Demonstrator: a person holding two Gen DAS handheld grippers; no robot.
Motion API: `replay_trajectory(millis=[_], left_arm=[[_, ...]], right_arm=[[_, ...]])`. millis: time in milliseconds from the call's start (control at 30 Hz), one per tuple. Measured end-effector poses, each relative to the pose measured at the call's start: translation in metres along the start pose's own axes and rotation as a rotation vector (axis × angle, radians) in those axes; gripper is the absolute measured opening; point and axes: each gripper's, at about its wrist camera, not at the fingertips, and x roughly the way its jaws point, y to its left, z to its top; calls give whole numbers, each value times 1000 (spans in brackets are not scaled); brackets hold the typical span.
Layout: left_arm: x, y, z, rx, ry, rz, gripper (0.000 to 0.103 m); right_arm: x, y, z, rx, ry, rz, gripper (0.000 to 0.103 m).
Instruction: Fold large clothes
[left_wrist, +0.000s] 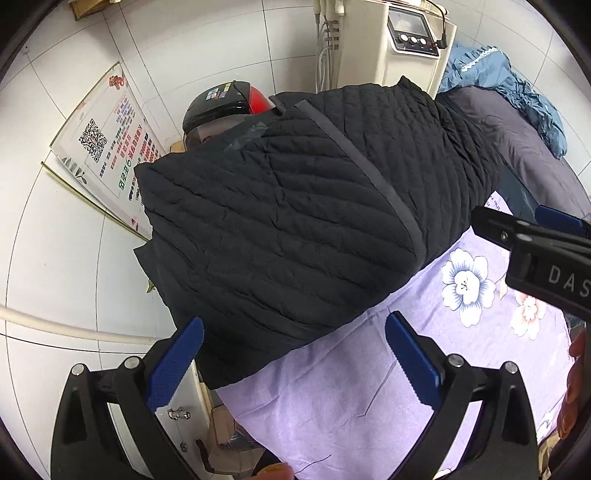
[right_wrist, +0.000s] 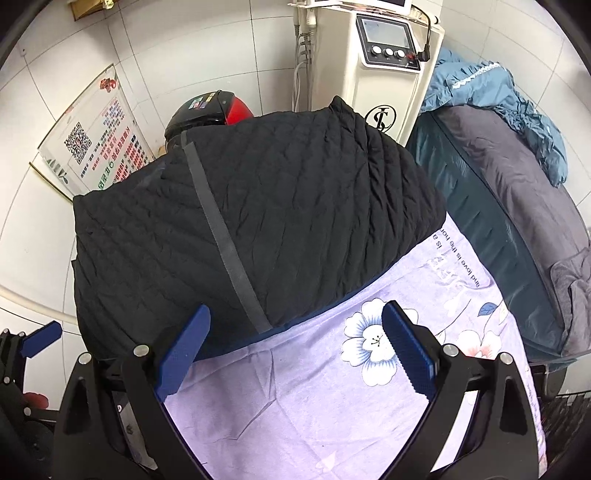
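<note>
1. Left wrist view: left gripper (left_wrist: 293, 363) jaws spread wide, empty, above lilac floral sheet (left_wrist: 332, 398); folded black quilted jacket (left_wrist: 295, 206) ahead on the sheet, far edge overhanging.
2. Right wrist view: right gripper (right_wrist: 295, 349) jaws apart, empty; jacket (right_wrist: 258, 221) just beyond fingertips.

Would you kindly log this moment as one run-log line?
left gripper: open, empty | right gripper: open, empty | black quilted jacket: folded bundle on lilac floral sheet | contact: none

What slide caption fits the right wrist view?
Open right gripper hovers over lilac floral sheet, facing folded black quilted jacket.
</note>
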Motion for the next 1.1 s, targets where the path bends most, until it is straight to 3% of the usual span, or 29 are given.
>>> replay_trajectory(millis=[1100], left_arm=[[5, 6, 4, -23, 2, 29, 97]], right_arm=[[3, 6, 5, -20, -9, 12, 93]])
